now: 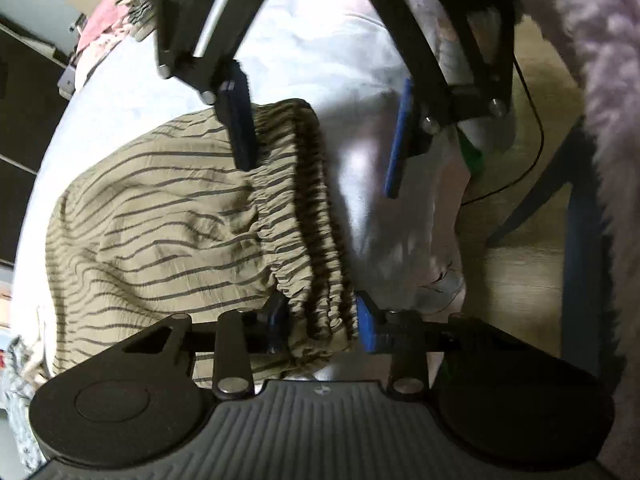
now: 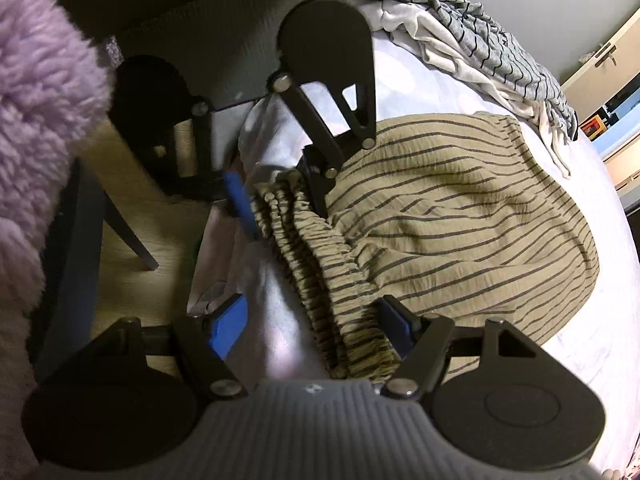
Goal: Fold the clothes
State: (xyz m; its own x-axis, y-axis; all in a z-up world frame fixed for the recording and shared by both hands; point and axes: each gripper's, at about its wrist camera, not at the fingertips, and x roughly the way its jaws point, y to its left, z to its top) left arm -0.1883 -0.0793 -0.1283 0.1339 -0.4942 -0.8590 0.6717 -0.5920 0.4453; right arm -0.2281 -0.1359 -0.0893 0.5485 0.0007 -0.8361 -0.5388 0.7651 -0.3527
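Observation:
Tan striped shorts (image 1: pixel 160 224) with a gathered elastic waistband (image 1: pixel 316 240) lie on a pale sheet-covered table (image 1: pixel 300 60). My left gripper (image 1: pixel 322 326) stands with its blue pads on either side of one end of the waistband; the jaws look closed around it. My right gripper (image 1: pixel 320 136) is open at the other end of the waistband, one pad on the cloth, the other over bare sheet. In the right wrist view the shorts (image 2: pixel 460 208) spread to the right; my right gripper (image 2: pixel 312 322) straddles the waistband (image 2: pixel 320 264), and my left gripper (image 2: pixel 276 196) holds the far end.
A grey striped garment (image 2: pixel 460 20) and a white one (image 2: pixel 448 56) are piled at the table's far side. Pink clothes (image 1: pixel 104 32) lie at another edge. A dark chair frame (image 1: pixel 576 240) and wooden floor (image 1: pixel 516 272) lie beyond the table edge. A purple fleecy sleeve (image 2: pixel 36 120) is near.

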